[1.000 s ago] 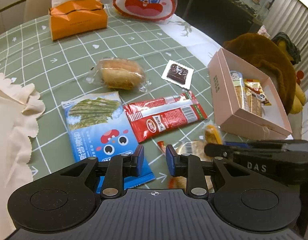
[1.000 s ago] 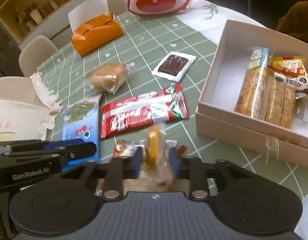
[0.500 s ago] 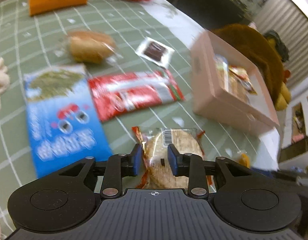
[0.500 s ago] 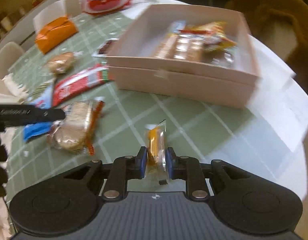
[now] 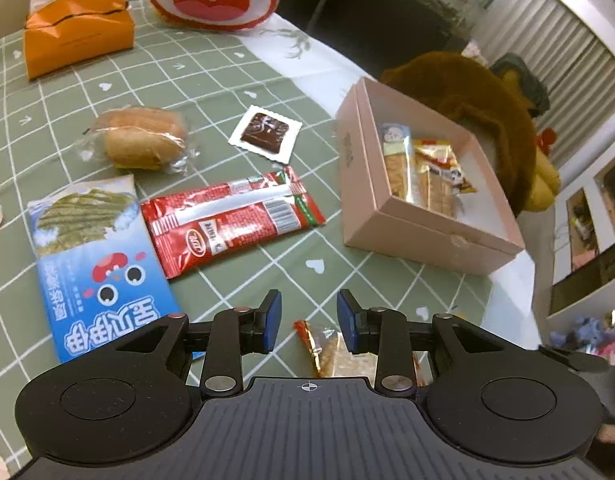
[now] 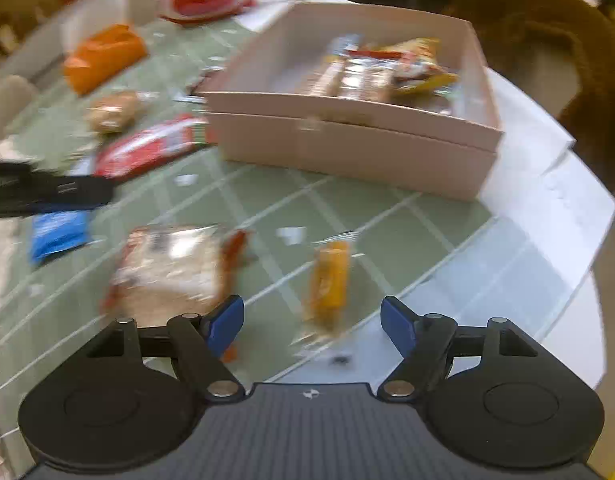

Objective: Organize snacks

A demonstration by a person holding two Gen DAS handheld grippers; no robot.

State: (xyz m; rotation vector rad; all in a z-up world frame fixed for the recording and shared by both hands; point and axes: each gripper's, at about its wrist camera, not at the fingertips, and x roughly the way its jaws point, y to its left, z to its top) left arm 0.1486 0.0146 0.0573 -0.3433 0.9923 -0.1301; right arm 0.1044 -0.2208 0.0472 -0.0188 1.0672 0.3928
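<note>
A green checked cloth (image 5: 211,80) covers the counter, pink box (image 5: 403,236) at right. Left hand-held gripper (image 5: 309,322) is part open and empty. Right hand-held gripper (image 6: 312,322) gapes wide and empty above an orange snack (image 6: 329,276).

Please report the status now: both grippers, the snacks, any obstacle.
Left gripper open over cracker pack. Right gripper open, orange snack lying on table, not in pink box. Nothing blocking.

On the table (image 5: 211,80), your box (image 5: 407,236) sits to the right, holding several snacks. Left of it lie a long packet (image 5: 231,220), a bun (image 5: 141,142) behind, and a seaweed bag (image 5: 99,264) farthest left.
</note>
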